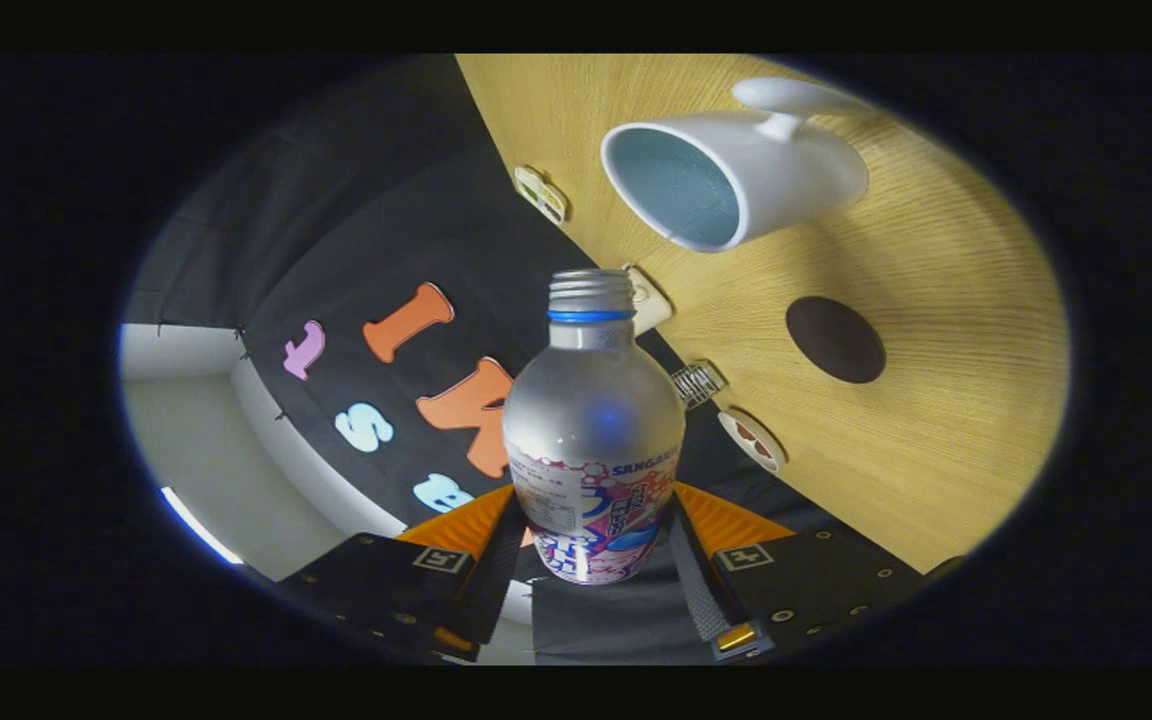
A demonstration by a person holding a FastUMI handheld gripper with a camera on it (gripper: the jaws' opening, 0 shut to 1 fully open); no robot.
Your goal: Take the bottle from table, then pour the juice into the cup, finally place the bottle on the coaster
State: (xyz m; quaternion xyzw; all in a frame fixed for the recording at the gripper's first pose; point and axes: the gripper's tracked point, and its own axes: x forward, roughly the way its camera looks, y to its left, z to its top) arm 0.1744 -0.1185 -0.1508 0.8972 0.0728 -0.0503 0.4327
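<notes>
The gripper clamps the bottle by its labelled lower body, both fingers pressing its sides. The frosted metal bottle, uncapped, runs straight ahead, its threaded mouth aimed past the wooden table. Far right lies the white cup, then the round dark coaster.

My tongs are closed on the bottle, which fills the gap between the fingers — nothing else fits there. Beyond its uncapped neck the white cup is the main obstacle. Bare table lies open between cup and dark coaster — small fixtures crowd the table's edge.
</notes>
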